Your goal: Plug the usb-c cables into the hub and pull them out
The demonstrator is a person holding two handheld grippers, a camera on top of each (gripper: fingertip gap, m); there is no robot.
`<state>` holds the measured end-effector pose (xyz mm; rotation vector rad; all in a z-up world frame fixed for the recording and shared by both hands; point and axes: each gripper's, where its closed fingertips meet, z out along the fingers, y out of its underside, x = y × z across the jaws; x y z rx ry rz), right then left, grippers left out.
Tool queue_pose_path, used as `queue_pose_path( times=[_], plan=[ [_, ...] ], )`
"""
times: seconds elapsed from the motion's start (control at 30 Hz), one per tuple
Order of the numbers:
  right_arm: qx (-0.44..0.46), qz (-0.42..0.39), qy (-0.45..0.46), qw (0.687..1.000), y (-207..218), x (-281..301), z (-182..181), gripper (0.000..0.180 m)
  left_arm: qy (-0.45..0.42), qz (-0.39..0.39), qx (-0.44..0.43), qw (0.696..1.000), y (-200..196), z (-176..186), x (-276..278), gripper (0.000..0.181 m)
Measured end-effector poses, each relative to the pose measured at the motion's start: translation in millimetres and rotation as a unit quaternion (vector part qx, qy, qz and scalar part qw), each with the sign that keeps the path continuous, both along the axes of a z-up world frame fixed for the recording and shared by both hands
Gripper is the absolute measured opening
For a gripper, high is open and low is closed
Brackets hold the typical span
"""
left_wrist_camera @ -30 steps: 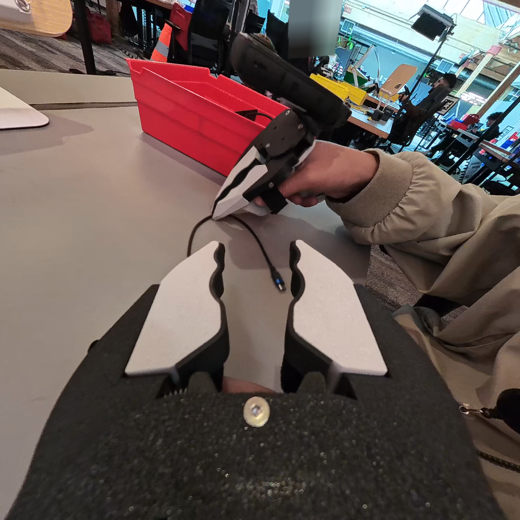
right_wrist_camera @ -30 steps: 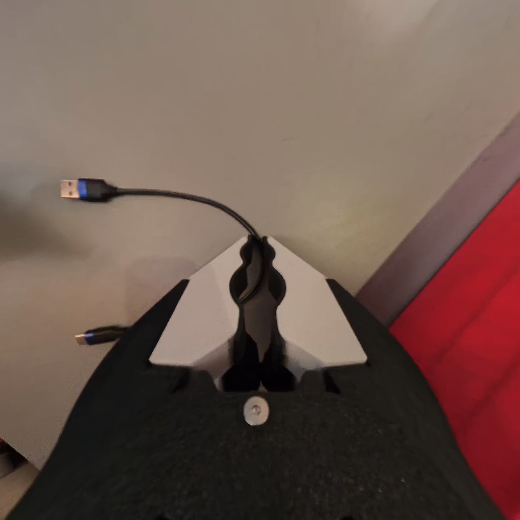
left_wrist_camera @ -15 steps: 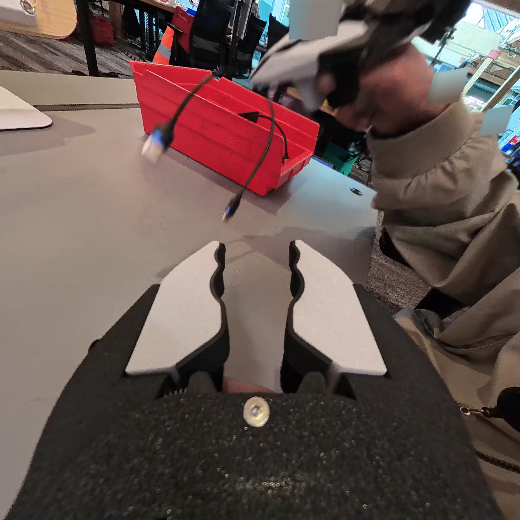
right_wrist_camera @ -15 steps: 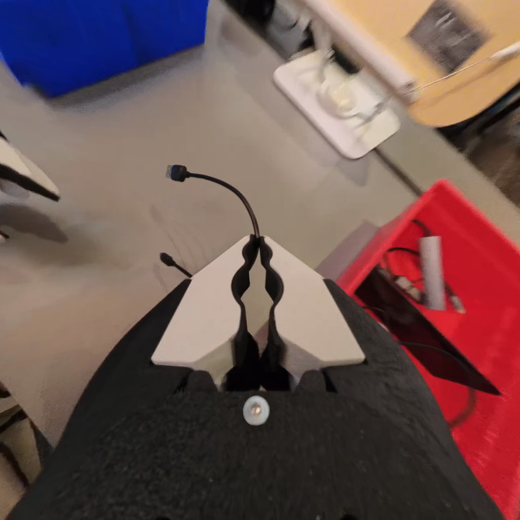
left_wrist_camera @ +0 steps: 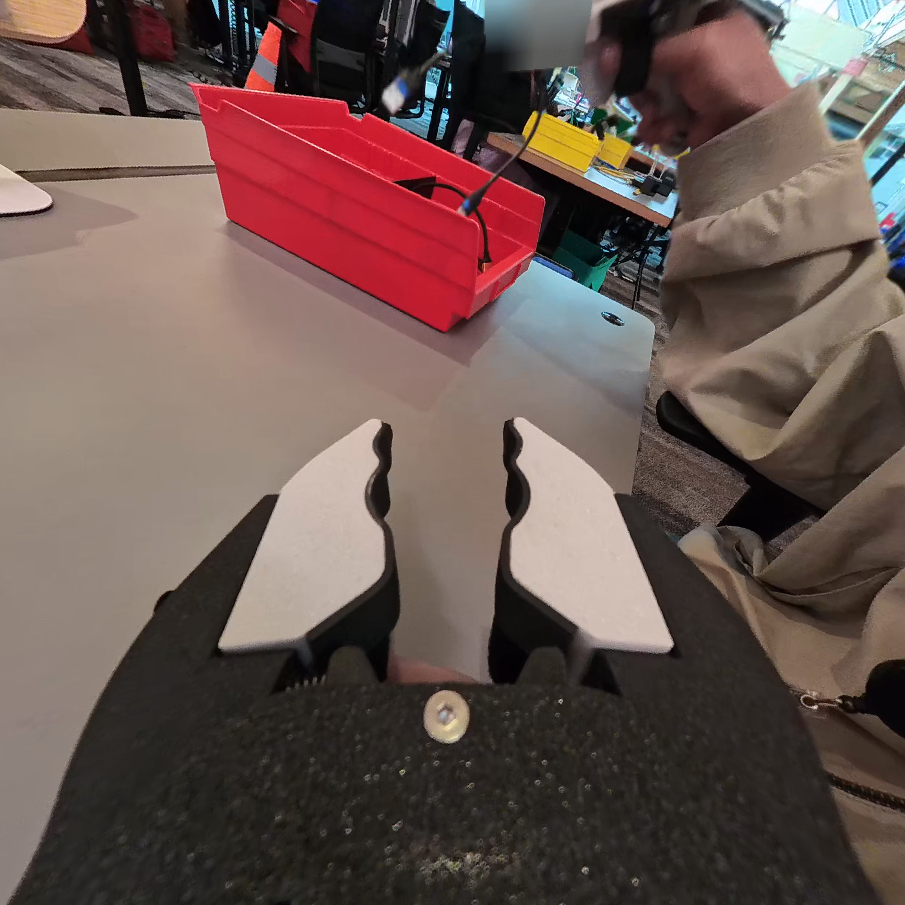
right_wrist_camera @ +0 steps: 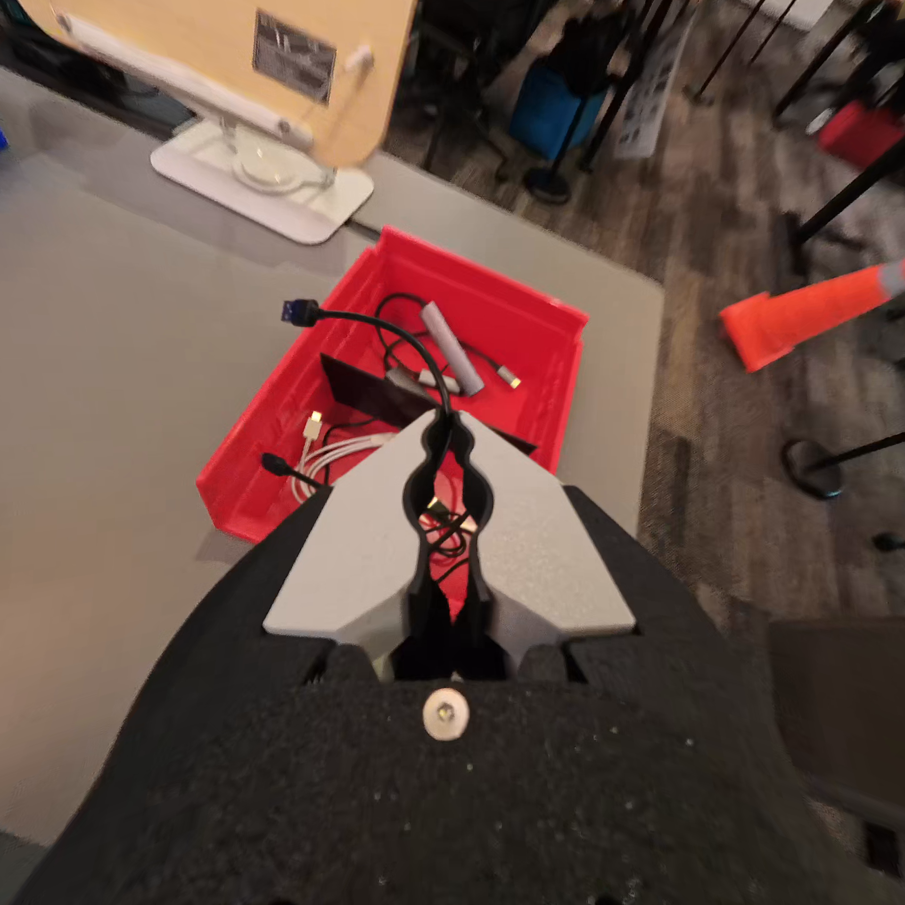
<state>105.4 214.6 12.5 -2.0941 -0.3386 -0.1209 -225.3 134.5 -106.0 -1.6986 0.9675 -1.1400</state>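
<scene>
- No brand or lettering can be made out on any of the gear; the dark sticker (right_wrist_camera: 294,62) on the wooden panel (right_wrist_camera: 235,54) is too blurred to read.
- The right gripper (right_wrist_camera: 444,416) has its fingers pressed together on a thin black cable (right_wrist_camera: 392,333), held in the air above the red bin (right_wrist_camera: 235,494).
- Only the right wrist view looks down into the bin: a grey hub (right_wrist_camera: 449,348), white cables (right_wrist_camera: 338,453) and more black leads lie inside, split by a black divider (right_wrist_camera: 372,387).
- Only the left wrist view shows the left gripper (left_wrist_camera: 446,431), fingers apart and holding nothing, low over the grey table (left_wrist_camera: 147,392).
- From there the cable hangs from the raised hand (left_wrist_camera: 700,78), one plug end dangling beside the bin's rim.
</scene>
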Motion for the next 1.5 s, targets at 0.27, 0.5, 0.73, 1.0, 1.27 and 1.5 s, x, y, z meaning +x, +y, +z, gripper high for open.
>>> queue_pose_path(
  times=[0.27, 0.5, 0.73, 1.0, 1.27, 1.5],
  plan=[
    [-0.194, -0.009, -0.046, 0.98, 34, 19, -162, 0.003, 0.008, 0.013, 0.007, 1.0, 5, -2, -2, 0.043],
    [-0.182, -0.03, -0.089, 0.979, 34, 24, -165, 0.019, 0.034, 0.063, 0.039, 0.997, 24, -1, -26, 0.042],
    [0.025, -0.022, -0.024, 0.999, -5, -7, -58, 0.039, 0.118, 0.275, 0.12, 0.946, 58, 41, -142, 0.033],
    [0.138, -0.112, 0.125, 0.976, -75, -30, -117, 0.043, 0.223, 0.481, -0.02, 0.847, 62, -29, -266, 0.027],
    [0.156, -0.084, 0.067, 0.982, -80, -33, -119, 0.04, 0.199, 0.49, -0.058, 0.847, 71, -51, -287, 0.027],
    [0.147, -0.099, 0.085, 0.98, -80, -23, -126, 0.038, 0.226, 0.504, -0.07, 0.831, 68, -60, -302, 0.027]
  ],
)
